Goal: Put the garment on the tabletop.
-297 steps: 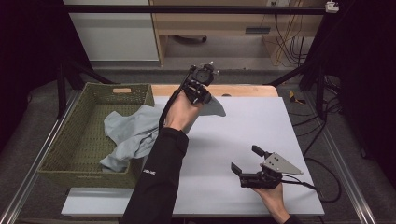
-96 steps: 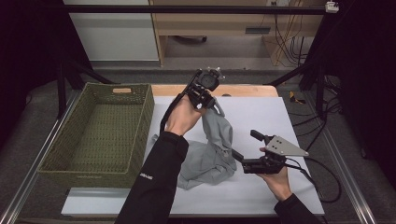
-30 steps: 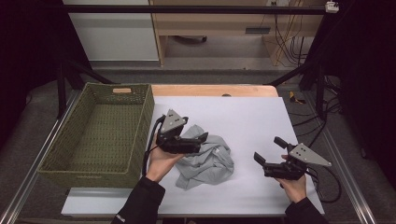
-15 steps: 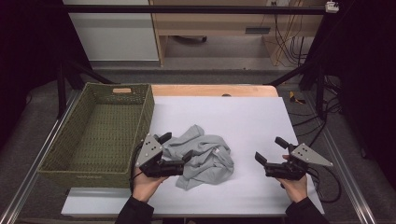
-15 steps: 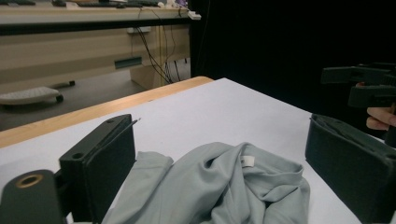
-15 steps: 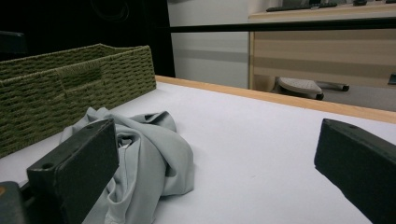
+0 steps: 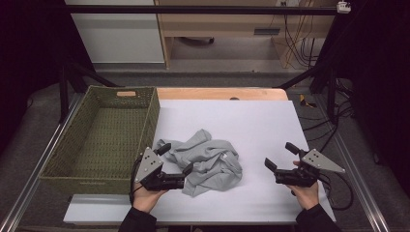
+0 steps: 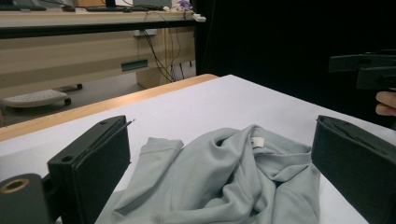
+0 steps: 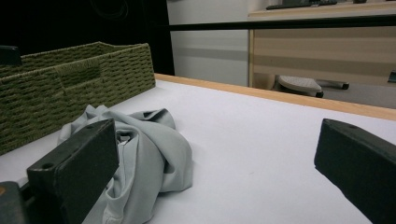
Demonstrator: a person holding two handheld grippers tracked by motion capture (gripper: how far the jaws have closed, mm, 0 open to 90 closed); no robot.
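**Both grippers wide open, garment loose on the table**

Here I see a crumpled grey garment lying in a heap on the white table, just to the right of the green woven basket. From the high view, my left gripper sits at the garment's left edge with its jaws spread wide; one jaw lies near the cloth's far-left fold and the other at its near-left edge. It holds nothing. My right gripper rests well apart from the cloth, near the table's right side, jaws equally wide and empty.

The left gripper view adds detail that the overhead camera cannot give: a small white label is sewn inside a fold near the top of the heap, and the garment lies between the two black jaws without being pinched. The right gripper shows at the far right there, with fingertips under it.

The right gripper view shows the basket's woven side wall rising behind the cloth, and bare table between its own jaws.
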